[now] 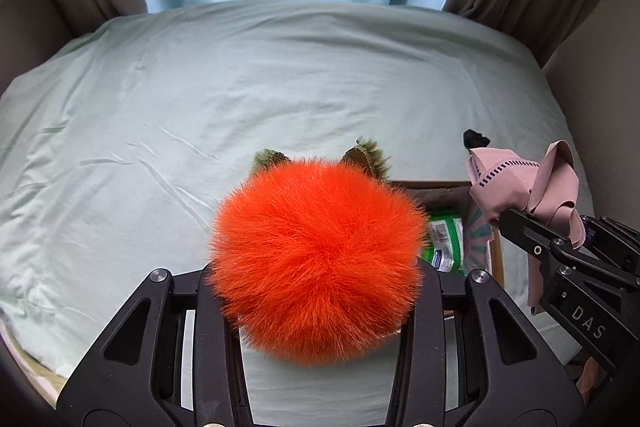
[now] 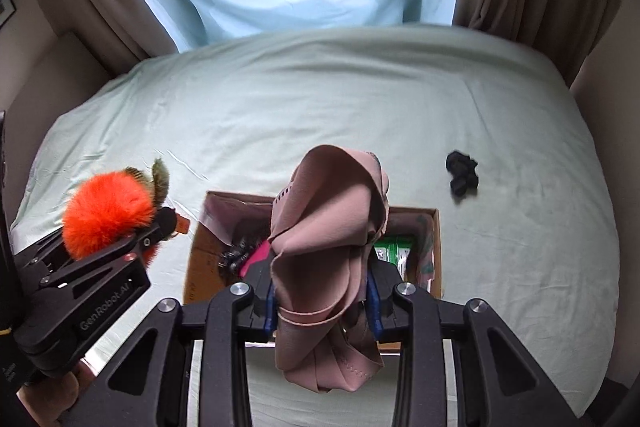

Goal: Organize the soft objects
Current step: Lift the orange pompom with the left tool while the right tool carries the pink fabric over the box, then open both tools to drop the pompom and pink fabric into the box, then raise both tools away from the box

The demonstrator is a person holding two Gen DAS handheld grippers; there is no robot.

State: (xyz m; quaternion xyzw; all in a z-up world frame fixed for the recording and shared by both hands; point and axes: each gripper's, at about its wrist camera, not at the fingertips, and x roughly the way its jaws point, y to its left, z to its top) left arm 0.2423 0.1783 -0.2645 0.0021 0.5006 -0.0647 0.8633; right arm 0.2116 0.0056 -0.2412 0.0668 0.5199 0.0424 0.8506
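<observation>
Fluff everywhere: our left gripper (image 1: 320, 291) clenches the orange pompom (image 1: 316, 259) above the bed (image 1: 200, 99), featherlight and squashy. Our right gripper (image 2: 324, 311) pinches the limp pink cloth (image 2: 328, 227) mid-bunch over the cardboard box (image 2: 436, 247); expect dangling ends.

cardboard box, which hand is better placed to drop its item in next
Right. The right gripper holds the pink garment directly over the cardboard box; the left gripper, holding the orange plush, sits beside it.

right tongs (image 2: 324, 311) clamp pink cloth (image 2: 328, 251) | above cardboard box (image 2: 436, 247)
</observation>
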